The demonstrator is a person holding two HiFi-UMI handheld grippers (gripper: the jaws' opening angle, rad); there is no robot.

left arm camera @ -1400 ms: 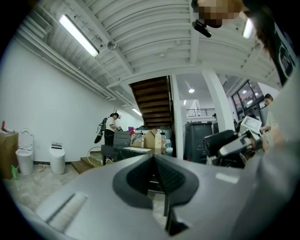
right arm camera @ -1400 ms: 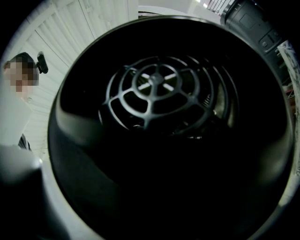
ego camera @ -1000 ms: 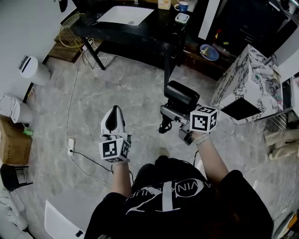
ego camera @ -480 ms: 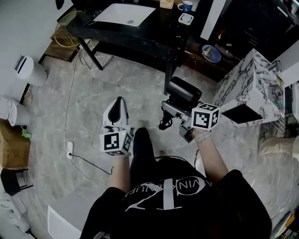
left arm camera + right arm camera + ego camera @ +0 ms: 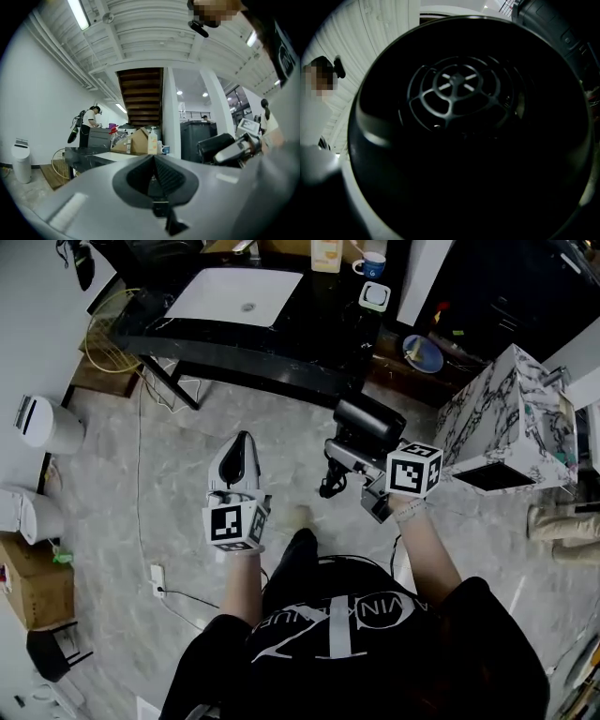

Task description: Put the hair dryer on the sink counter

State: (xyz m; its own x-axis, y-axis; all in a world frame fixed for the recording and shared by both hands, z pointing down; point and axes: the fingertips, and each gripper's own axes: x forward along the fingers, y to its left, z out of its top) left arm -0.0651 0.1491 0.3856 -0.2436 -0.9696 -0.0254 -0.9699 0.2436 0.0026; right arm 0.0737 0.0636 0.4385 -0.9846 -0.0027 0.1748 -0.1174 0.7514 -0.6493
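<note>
makeshift washroom setup: black sink counter (image 5: 323, 320), basin (image 5: 234, 294).

Black shirt (image 5: 330, 638) with pale print, letters "VINK" legible, the rest unclear

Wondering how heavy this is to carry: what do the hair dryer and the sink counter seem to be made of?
The hair dryer: probably black plastic, matte with a dull sheen; its moulded grille points that way. The sink counter: dark, glossy top, perhaps polished stone or a look-alike. Its white basin looks like smooth ceramic, though that's uncertain.
</note>
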